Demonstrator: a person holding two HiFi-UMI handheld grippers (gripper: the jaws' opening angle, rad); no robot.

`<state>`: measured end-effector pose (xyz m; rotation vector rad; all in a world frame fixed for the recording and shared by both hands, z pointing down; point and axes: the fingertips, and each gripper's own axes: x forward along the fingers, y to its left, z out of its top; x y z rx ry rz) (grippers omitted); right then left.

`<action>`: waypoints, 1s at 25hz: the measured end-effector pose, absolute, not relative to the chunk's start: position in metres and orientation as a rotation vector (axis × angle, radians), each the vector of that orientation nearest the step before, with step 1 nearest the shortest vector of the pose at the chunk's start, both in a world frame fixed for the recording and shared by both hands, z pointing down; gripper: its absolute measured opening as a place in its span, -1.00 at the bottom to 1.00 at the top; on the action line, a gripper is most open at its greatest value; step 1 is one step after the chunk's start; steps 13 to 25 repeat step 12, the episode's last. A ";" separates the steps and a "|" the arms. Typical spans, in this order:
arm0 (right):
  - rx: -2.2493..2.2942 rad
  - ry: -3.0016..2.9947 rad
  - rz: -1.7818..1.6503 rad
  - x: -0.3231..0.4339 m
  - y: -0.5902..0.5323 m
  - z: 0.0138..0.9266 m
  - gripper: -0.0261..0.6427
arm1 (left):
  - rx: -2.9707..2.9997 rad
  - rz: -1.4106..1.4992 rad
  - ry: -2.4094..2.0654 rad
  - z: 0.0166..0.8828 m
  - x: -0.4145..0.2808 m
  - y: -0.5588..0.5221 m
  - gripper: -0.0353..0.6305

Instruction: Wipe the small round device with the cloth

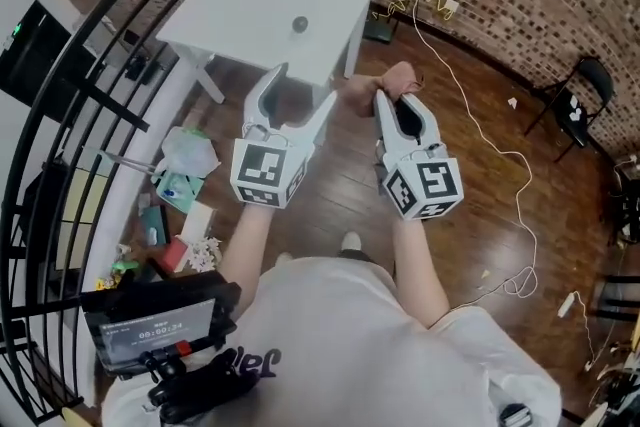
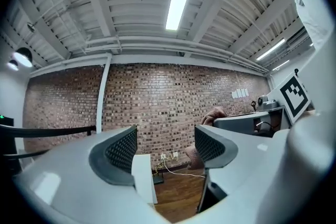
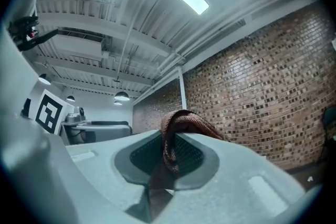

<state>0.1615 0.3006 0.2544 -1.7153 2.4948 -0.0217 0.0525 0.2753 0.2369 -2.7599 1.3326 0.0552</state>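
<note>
Standing short of the small white desk [image 1: 250,5], the person holds both grippers out level above the wooden floor [image 1: 330,205], neither yet over the desk top. The right gripper [image 1: 392,105] has its jaws pressed together on a bunched rust-brown cloth [image 1: 388,83]; its own view shows a fold of the fabric looping up out of the pinch. The left gripper [image 1: 300,90] has its jaws spread with nothing between them, only the brick wall [image 2: 173,102] showing through the gap. The small round grey device [image 1: 299,24] lies alone on the desk top, in the quarter nearest the near right corner and set in from both edges.

I'd judge this to be the approach: cloth secured, wiping not yet begun. The next move calls for carrying the cloth forward and down onto the device. The free gripper may need to steady the device, or it may skid on the smooth top.
</note>
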 end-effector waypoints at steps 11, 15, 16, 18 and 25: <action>-1.744 2.551 -0.069 0.050 0.333 0.271 -0.78 | -2.772 0.046 1.395 0.256 -0.072 0.300 0.17; -1.745 2.556 -0.066 0.039 0.333 0.270 -0.78 | -2.773 0.049 1.406 0.257 -0.085 0.300 0.17; -1.745 2.556 -0.066 0.039 0.333 0.270 -0.78 | -2.773 0.049 1.406 0.257 -0.085 0.300 0.17; -1.745 2.556 -0.066 0.039 0.333 0.270 -0.78 | -2.773 0.049 1.406 0.257 -0.085 0.300 0.17; -1.745 2.556 -0.066 0.039 0.333 0.270 -0.78 | -2.773 0.049 1.406 0.257 -0.085 0.300 0.17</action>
